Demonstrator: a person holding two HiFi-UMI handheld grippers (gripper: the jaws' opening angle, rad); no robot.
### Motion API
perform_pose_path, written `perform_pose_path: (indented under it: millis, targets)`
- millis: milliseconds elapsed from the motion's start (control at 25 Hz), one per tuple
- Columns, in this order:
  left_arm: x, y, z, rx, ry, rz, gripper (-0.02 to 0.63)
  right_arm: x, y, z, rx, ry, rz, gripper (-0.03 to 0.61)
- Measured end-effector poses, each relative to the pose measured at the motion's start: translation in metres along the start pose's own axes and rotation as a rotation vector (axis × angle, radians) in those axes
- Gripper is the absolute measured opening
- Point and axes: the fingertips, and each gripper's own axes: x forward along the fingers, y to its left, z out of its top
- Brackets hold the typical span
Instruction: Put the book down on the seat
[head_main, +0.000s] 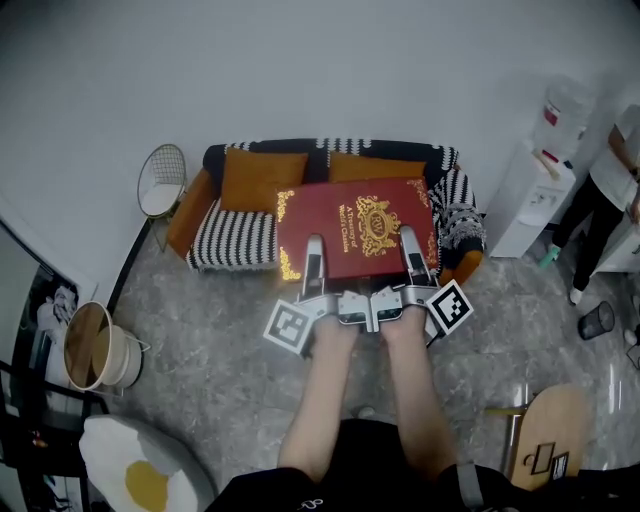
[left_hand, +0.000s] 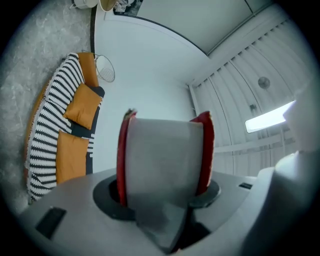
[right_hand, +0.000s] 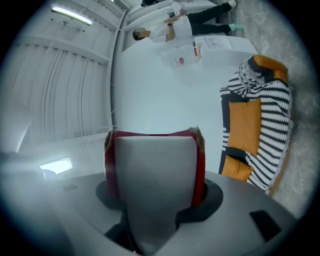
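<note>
My left claw (head_main: 314, 250) and right claw (head_main: 410, 245) are both clamped on the near edge of the red book (head_main: 360, 215), which hangs above the striped seat (head_main: 232, 240). I'd lower both evenly, keeping it flat, and release only once it rests.

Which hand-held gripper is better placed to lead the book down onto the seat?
Left, probably. Both the left hand-held gripper and the right hand-held gripper clamp the near edge of the red book, but the bare striped seat lies on the left one's side. Keep both shut.
</note>
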Motion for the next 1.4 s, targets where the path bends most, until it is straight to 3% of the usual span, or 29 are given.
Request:
perform_pose_path:
  millis: [360, 600, 1040, 1400]
  targets:
    - [-0.018, 0.000, -0.041, 0.035, -0.018, 0.008, 0.239, -0.027, -0.007, 0.033, 0.038, 0.019, -0.006, 0.232]
    - [-0.007, -0.007, 0.000, 0.047, -0.060, 0.029, 0.239, 0.004, -0.004, -0.001, 0.048, 0.061, -0.022, 0.232]
    - [-0.017, -0.012, -0.009, 0.100, -0.095, 0.011, 0.239, 0.001, -0.005, 0.003, 0.086, 0.100, 0.033, 0.232]
    - [-0.011, -0.006, 0.006, 0.146, -0.141, -0.006, 0.239, 0.021, -0.013, -0.007, 0.108, 0.151, 0.072, 0.232]
